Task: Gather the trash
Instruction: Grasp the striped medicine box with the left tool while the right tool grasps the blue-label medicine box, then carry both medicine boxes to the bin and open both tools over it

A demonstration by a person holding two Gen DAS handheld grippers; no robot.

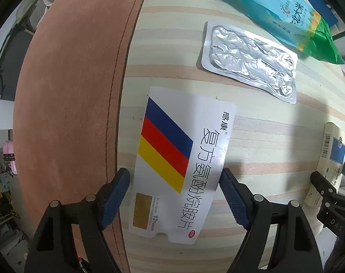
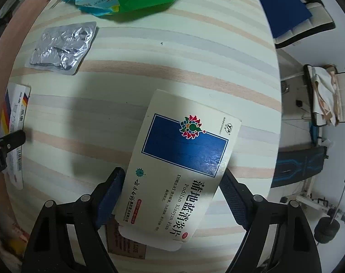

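The jaws of the left gripper [image 1: 174, 195] stand apart, one on each side of the white striped medicine box [image 1: 181, 159], so it looks ready to squeeze. The box lies flat on the striped worktop [image 1: 263, 136], near its brown edge.

The jaws of the right gripper [image 2: 172, 195] sit on both sides of the cream medicine box with the blue square [image 2: 179, 168]. They look very close to its edges (I cannot tell if they pinch it yet).

More trash waits farther back: a crinkly silver pill sheet [image 1: 249, 59] and a blue-green bag [image 1: 286, 16]. Each hand takes its own box, I think, to save time.
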